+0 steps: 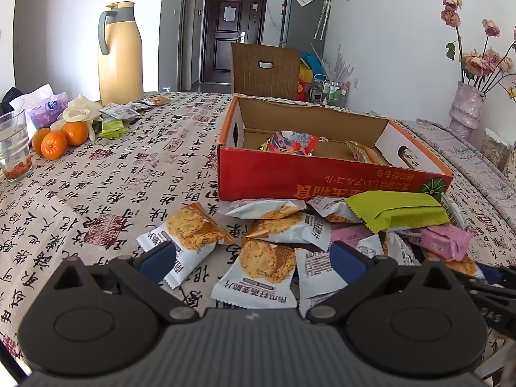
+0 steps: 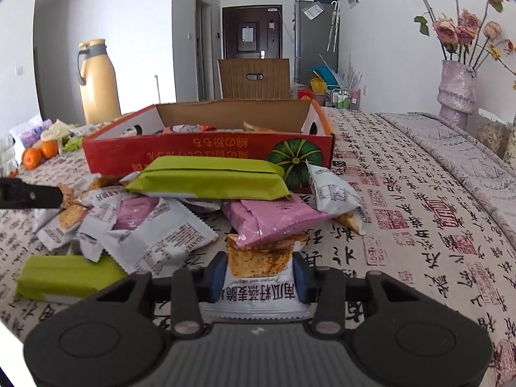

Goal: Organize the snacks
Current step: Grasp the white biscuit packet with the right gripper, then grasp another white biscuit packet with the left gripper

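The right tool (image 2: 259, 274) is clamping its blue pads on a crinkly white cracker packet (image 2: 258, 269), with a glossy green bar (image 2: 209, 179) and red cardboard box (image 2: 206, 154) lying beyond. The left tool (image 1: 254, 262) is hanging with jaws apart over flat, saw-edged packets (image 1: 267, 267) on the printed tabletop (image 1: 113, 187).

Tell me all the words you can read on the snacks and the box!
"南瓜籽燕麦脆片": cracker packet in the right gripper.
"Pumpkin seed": same packet, small; the rest is blurred.
Red box: upside-down print, not clearly readable.
Tablecloth: calligraphy, too stylised to read.
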A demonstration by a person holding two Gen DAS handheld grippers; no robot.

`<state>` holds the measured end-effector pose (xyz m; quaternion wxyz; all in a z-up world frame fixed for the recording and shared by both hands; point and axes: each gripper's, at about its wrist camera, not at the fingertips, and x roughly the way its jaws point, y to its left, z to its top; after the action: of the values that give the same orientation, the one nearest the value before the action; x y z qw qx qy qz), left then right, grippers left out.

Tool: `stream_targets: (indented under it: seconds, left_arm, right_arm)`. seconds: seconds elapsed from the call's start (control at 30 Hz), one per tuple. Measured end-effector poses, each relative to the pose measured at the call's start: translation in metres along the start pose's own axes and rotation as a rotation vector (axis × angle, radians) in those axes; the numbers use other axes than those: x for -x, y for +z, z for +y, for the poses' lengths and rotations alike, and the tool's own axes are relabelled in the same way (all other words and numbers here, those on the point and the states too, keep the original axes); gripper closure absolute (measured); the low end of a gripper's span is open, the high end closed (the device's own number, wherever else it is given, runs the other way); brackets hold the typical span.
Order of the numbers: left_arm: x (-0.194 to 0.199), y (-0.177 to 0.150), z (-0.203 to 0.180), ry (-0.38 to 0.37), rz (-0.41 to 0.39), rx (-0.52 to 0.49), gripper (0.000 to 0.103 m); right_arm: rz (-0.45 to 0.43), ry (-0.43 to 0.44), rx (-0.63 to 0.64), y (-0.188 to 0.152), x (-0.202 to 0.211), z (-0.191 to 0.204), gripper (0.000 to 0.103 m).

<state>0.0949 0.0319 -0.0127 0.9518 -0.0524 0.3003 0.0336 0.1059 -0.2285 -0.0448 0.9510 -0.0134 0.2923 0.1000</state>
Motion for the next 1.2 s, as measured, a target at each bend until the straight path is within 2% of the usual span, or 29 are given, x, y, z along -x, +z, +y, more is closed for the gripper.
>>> stream_targets:
  seconds: [0.1, 0.37, 0.7, 0.9, 1.07, 1.2]
  left_arm:
    - [0.000, 0.000, 0.001, 0.006, 0.002, -0.002, 0.000]
    - [-0.004, 0.004, 0.009, 0.045, -0.003, -0.020, 0.000]
    - [-0.025, 0.015, 0.031, 0.125, 0.015, -0.105, 0.000]
    - [-0.047, 0.013, 0.042, 0.119, 0.072, -0.159, 0.000]
    - [-0.058, 0.011, 0.049, 0.107, 0.096, -0.143, 0.000]
    - [-0.063, 0.010, 0.050, 0.076, 0.110, -0.133, 0.016]
  right_arm:
    - [-0.027, -0.003, -0.012, 0.001, 0.012, -0.004, 0.066]
    - [-0.097, -0.021, -0.038, 0.007, 0.038, -0.016, 0.066]
    - [-0.121, -0.081, -0.078, 0.013, 0.041, -0.032, 0.066]
    - [-0.117, -0.093, -0.080, 0.014, 0.038, -0.031, 0.066]
    - [-0.112, -0.096, -0.077, 0.016, 0.035, -0.027, 0.066]
    - [-0.107, -0.096, -0.073, 0.016, 0.033, -0.025, 0.066]
